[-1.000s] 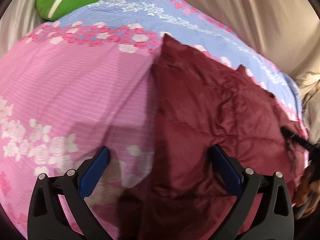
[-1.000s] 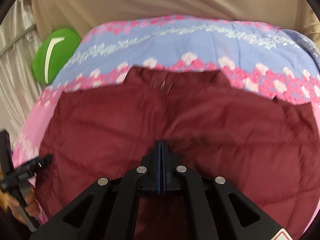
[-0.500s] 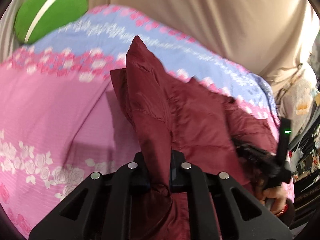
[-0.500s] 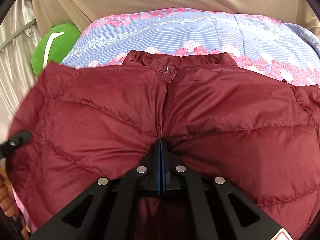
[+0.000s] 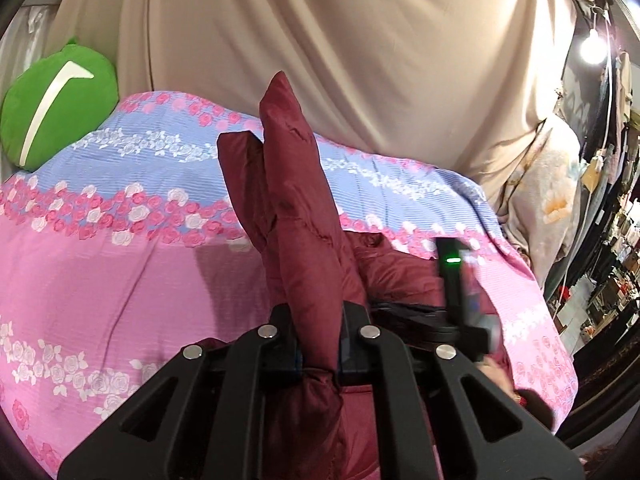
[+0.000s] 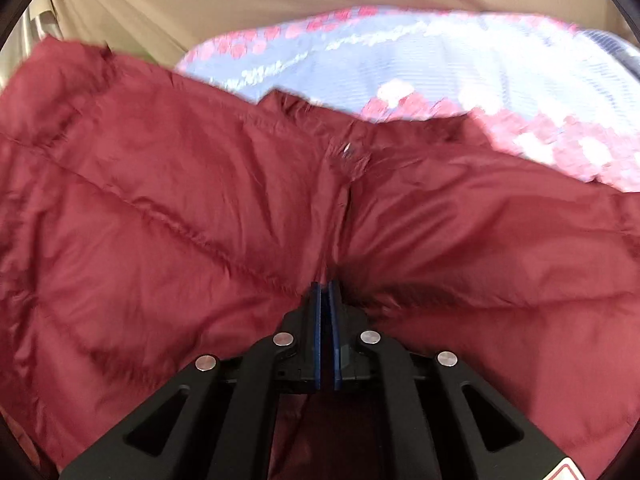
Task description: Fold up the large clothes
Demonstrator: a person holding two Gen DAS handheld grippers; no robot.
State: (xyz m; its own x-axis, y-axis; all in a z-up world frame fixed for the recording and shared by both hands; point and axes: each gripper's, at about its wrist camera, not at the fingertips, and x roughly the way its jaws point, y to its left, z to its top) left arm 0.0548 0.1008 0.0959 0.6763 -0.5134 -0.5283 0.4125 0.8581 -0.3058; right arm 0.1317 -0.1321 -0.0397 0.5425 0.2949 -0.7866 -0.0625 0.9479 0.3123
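A dark red quilted puffer jacket (image 5: pixel 298 220) lies partly on a floral bedspread (image 5: pixel 100 260). My left gripper (image 5: pixel 318 344) is shut on the jacket's left edge and holds it lifted, so the fabric stands up in a ridge in front of the camera. My right gripper (image 6: pixel 326 300) is shut on the jacket's bottom hem at the middle seam; the jacket (image 6: pixel 180 220) fills most of that view and its left side is raised. The right gripper also shows in the left wrist view (image 5: pixel 452 304), close beside the left one.
A green cushion (image 5: pixel 56 108) sits at the bed's far left corner. A beige curtain (image 5: pixel 340 48) hangs behind the bed. A patterned blanket (image 5: pixel 556 200) and cluttered shelves (image 5: pixel 612 264) stand off the bed's right side.
My left gripper closed on the jacket's left edge and lifted it up and toward the right. The right gripper stayed shut on the hem while the jacket's left side rose.
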